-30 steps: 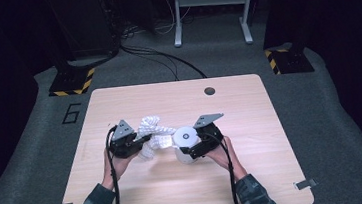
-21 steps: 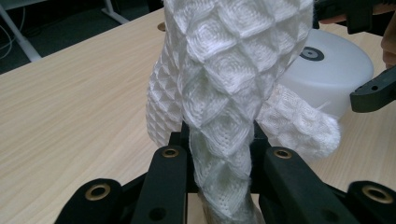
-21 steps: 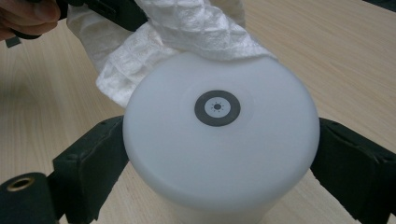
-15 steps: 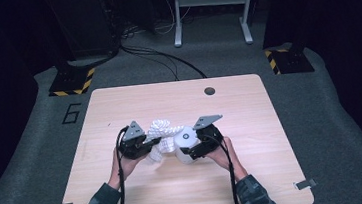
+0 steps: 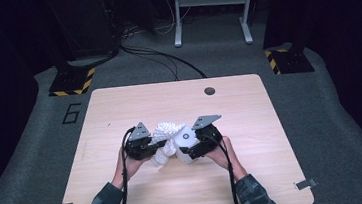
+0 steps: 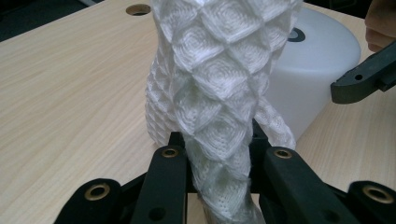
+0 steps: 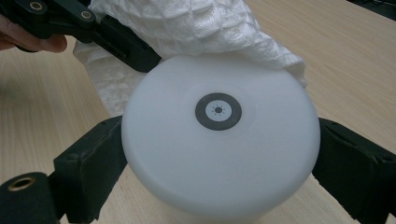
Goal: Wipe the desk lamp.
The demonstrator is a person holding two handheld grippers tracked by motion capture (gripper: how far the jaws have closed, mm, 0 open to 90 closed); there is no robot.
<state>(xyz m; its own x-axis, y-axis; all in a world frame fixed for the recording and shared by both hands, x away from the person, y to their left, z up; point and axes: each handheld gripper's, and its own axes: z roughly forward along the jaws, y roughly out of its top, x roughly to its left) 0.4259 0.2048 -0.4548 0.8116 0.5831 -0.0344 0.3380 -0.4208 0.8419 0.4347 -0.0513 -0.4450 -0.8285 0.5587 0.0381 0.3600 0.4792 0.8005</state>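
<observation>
On a pale wooden table (image 5: 128, 202) in a dark room. Left gripper (image 5: 149, 147) pinched tight on the white bumpy woven cloth (image 6: 219, 88) — right gripper (image 5: 193, 148) clamped around the round white plastic lamp (image 7: 219, 144). Cloth touching the lamp top, wiping probably part done — sides likely left.

The table (image 5: 119, 108) is evenly lit from above, while the surrounding floor is left in deep darkness (detail there is perhaps lost). Soft shadows are cast; close jaws are slightly blurred.
</observation>
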